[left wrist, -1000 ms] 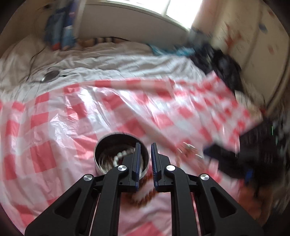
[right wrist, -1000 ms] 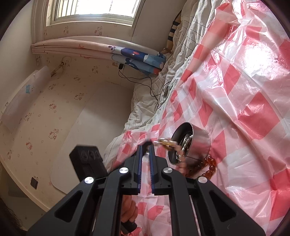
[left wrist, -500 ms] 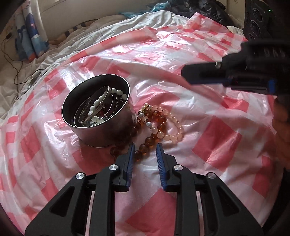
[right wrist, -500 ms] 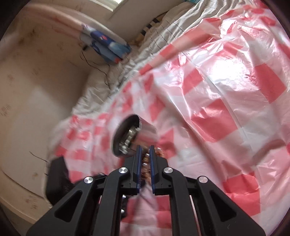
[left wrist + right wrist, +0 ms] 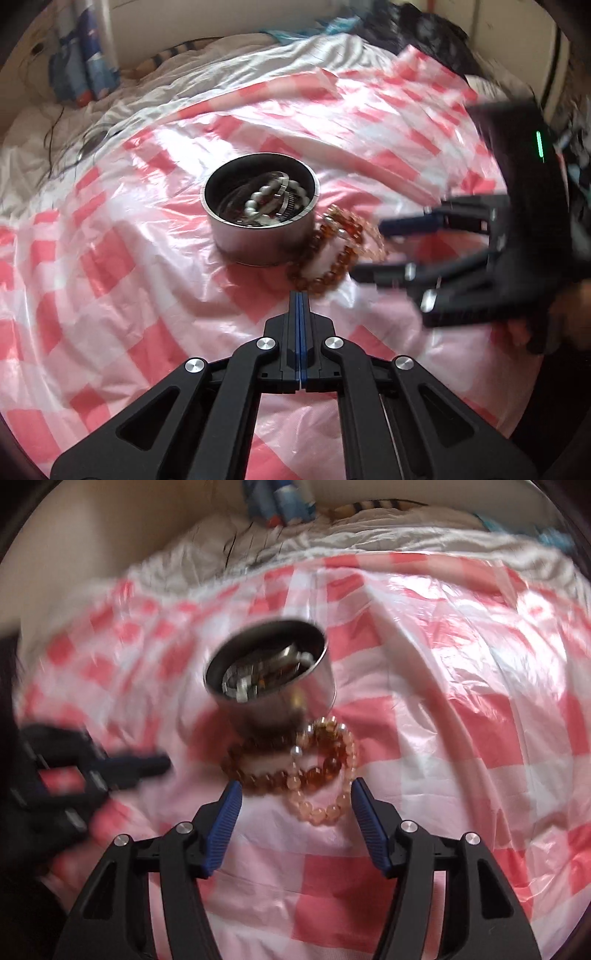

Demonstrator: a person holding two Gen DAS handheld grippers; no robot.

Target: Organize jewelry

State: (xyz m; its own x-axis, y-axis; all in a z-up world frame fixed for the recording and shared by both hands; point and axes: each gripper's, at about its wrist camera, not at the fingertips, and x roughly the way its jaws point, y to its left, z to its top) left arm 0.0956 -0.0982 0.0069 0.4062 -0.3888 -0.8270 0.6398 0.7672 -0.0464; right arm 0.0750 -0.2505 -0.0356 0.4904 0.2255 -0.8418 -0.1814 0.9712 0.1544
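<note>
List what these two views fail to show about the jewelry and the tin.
- Metal tin: the left wrist view leaves its pieces overlapping, the right wrist view blurs them; no count.
- Pale pink bracelet: blurred behind the right gripper in the left wrist view.
- Amber bracelet: far side hidden by the tin.

1 tin (image 5: 258,236), 2 loose bracelets (image 5: 317,768).

Glossy plastic sheet (image 5: 461,672); polished metal tin (image 5: 258,236); glassy amber beads (image 5: 325,764).
</note>
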